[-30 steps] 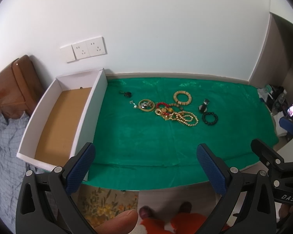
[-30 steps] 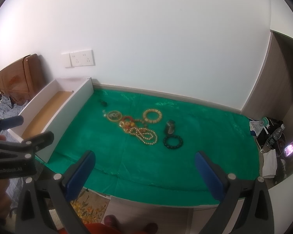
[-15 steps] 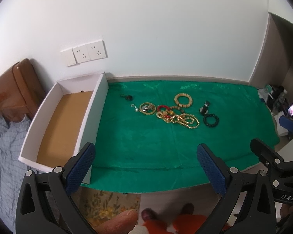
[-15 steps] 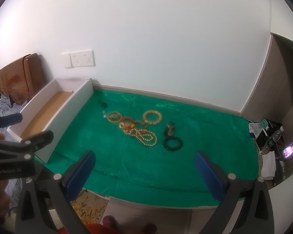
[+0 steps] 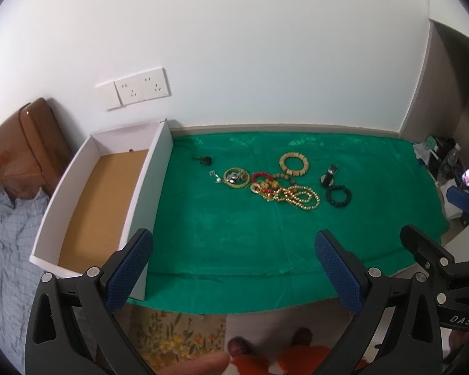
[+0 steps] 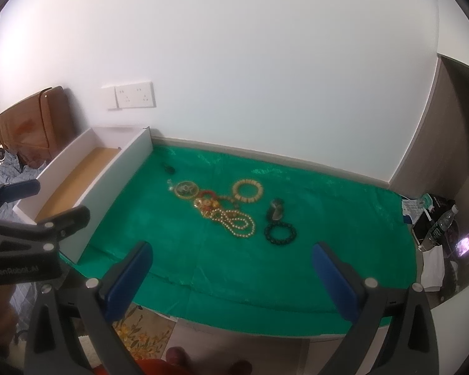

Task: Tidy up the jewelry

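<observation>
Left gripper [image 5: 233, 268] and right gripper [image 6: 231, 276]: jaws apart, empty, lower frame. Jewelry pile [image 5: 275, 182] mid-frame on green cloth [image 5: 234, 234]; white box [image 5: 87, 200] left.

One white box [image 5: 159, 168], two beaded bracelets [image 5: 294, 163].

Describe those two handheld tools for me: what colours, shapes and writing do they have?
Each tool is a black plastic frame with triangular cut-outs and small silver screws. The left tool and the right tool both end in two fingers covered with dark blue textured pads. White lettering marks the bodies: "GenRobot.AI" on the left one, letters ending "DAS" on the right. No cables show.
</observation>
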